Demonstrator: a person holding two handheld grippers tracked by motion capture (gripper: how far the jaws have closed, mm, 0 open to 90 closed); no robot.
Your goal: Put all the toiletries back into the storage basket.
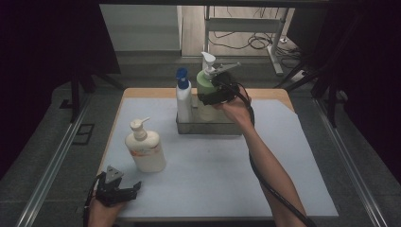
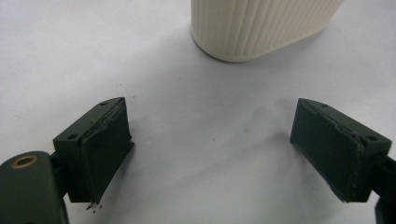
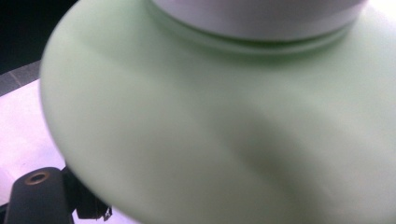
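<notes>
A pale green pump bottle with a white pump head stands in a metal tray at the back of the table. My right gripper has come in from the right and is shut on its shoulder. The right gripper view is close up on the green bottle, which hides most of both jaws. Next to it in the tray stands a white bottle with a blue pump. My left gripper rests open at the front left corner, nothing between its jaws. A cream pump bottle stands just beyond it.
A white mat covers the wooden table, and bare mat lies between the cream bottle and the right forearm. Past the far edge are a dark floor, metal table legs and loose cables.
</notes>
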